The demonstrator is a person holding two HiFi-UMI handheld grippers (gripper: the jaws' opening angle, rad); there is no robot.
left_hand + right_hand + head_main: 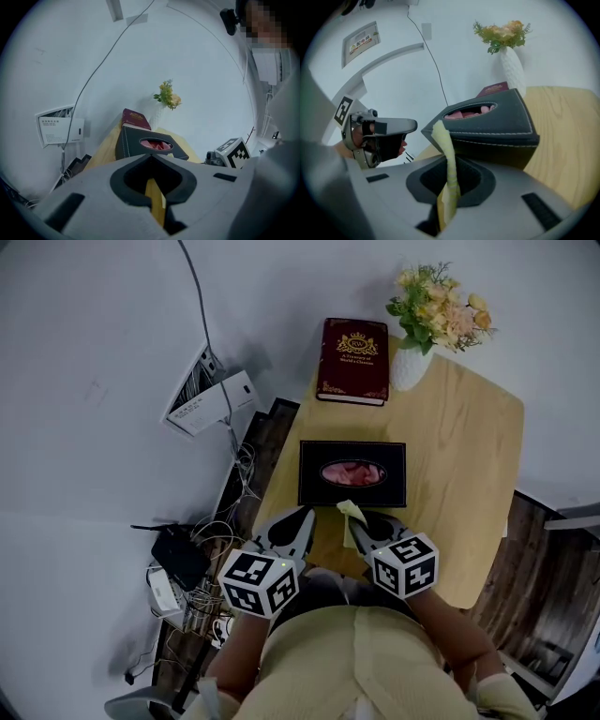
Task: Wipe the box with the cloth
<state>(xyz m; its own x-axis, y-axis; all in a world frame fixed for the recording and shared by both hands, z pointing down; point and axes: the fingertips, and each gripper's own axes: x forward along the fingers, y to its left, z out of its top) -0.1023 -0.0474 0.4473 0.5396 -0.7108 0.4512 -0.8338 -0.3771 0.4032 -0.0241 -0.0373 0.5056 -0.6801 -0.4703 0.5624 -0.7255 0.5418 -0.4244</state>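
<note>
Pale wood tabletop (469, 446) fills the middle of the head view, with white wall (94, 352) wrapping round it and dark plank floor (539, 559) showing off its edges. Over on the far left, a white wall panel (208, 392) hangs with a grey cable (199, 292) running up from it, and below that sits a tangle of wires and a black device (178, 557) on the floor. Moving in, the left gripper (298, 521) hovers over the table's near-left edge, jaws pressed together at the tips, just short of the box's near-left corner. Centre stage is the black box (352, 491), flat on the table, with pink material showing through the oval opening in its top. Right at its near edge is the pale yellow cloth (351, 512), a narrow strip pinched between the jaws of the right gripper (367, 526). In the right gripper view the strip stands up from the jaws, with its free end against the box's near corner; I can't tell whether it actually touches. Beyond the box, apart from it, a burgundy book (354, 360) with gold lettering lies flat. At the table's far-right corner stands a white vase (409, 367) of yellow flowers (439, 310).
</note>
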